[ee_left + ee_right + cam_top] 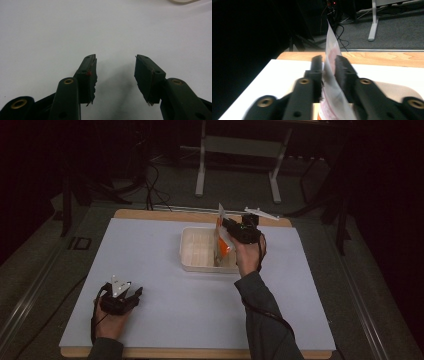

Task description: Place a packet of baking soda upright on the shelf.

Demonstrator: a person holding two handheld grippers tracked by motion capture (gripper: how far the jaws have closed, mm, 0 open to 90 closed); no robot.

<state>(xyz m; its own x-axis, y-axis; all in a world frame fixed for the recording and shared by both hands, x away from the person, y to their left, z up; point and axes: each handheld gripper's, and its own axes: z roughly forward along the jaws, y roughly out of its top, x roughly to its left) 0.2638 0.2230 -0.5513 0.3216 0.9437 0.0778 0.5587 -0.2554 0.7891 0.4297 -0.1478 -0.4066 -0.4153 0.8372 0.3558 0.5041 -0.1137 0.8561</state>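
Plastic pouch [222, 239], one, clamped by right hand-held gripper [226, 226] over one tray [192, 264]; left hand-held gripper [115, 75] released.

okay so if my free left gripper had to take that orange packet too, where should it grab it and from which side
Judging by its pose, take the orange packet by its flat upper edge, jaws closing across the thin faces. It hangs upright over the clear tray, pinched by the right gripper, so the open left gripper should come from the tray's left side.
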